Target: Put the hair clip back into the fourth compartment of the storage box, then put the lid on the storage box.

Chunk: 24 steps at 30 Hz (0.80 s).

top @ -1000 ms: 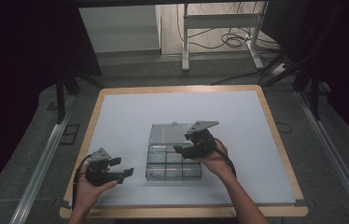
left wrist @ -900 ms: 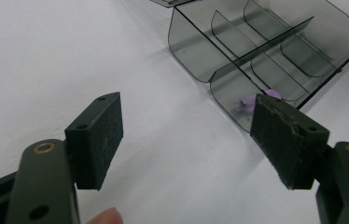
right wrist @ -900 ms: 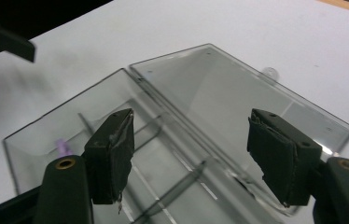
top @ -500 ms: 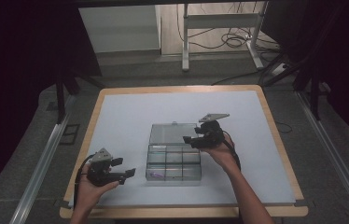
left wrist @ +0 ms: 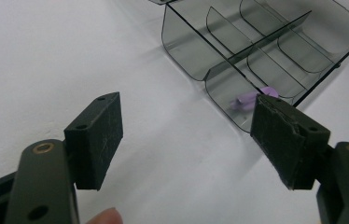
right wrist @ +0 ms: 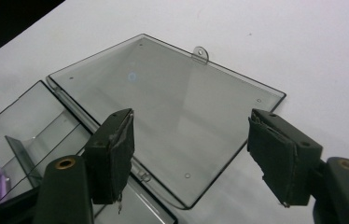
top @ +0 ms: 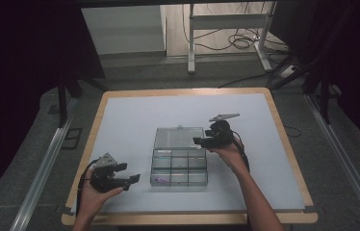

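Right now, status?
Left hand-held gripper and right hand-held gripper open, empty. Clear smoky plastic compartment box open, lid flat, purple piece inside. Nothing blocking.

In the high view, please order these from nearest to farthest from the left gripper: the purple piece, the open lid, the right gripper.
From the left gripper:
1. Purple piece, in the box's near-left compartment.
2. Open lid, flat behind the compartments.
3. Right gripper, at the lid's right edge.

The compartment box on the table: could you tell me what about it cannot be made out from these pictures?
- Purple item: left gripper view, smoked walls blur it; high view, too small.
- Compartment box: the right gripper view's edge cuts off most cells.
- Lid: the right gripper's pads cover its near edge.
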### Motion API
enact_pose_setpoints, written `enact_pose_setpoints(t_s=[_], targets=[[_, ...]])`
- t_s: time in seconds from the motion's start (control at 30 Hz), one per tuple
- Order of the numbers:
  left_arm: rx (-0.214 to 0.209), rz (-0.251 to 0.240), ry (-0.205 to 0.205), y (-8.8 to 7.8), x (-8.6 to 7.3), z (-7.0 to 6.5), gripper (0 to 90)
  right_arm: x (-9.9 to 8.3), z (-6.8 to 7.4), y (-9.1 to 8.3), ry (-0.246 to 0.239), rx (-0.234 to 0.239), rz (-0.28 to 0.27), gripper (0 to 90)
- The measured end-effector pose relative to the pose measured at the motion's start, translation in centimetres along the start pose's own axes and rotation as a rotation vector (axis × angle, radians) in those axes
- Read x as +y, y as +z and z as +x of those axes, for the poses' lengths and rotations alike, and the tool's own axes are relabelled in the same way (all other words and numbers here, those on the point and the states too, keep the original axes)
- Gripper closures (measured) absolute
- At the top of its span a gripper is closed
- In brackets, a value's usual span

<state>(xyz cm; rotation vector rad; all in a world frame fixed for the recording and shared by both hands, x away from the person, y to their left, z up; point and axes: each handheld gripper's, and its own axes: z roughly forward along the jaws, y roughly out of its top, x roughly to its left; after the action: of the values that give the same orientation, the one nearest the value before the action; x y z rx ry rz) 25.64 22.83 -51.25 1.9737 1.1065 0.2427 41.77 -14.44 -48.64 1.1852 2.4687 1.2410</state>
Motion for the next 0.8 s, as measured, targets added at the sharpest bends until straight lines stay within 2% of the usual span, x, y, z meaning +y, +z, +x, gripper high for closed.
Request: enact_pose_setpoints(t_s=[0.23, 0.8], targets=[[0.002, -0.002, 0.001, -0.1, 0.0, 0.0, 25.8, -0.2, -1.1, 1.0, 0.064, 0.012, 0.03, 30.9], [0.007, 0.001, 0.004, 0.0, 0.1, 0.0, 25.8, -0.5, -2.1, 2.1, 0.126, 0.019, 0.073, 29.4]])
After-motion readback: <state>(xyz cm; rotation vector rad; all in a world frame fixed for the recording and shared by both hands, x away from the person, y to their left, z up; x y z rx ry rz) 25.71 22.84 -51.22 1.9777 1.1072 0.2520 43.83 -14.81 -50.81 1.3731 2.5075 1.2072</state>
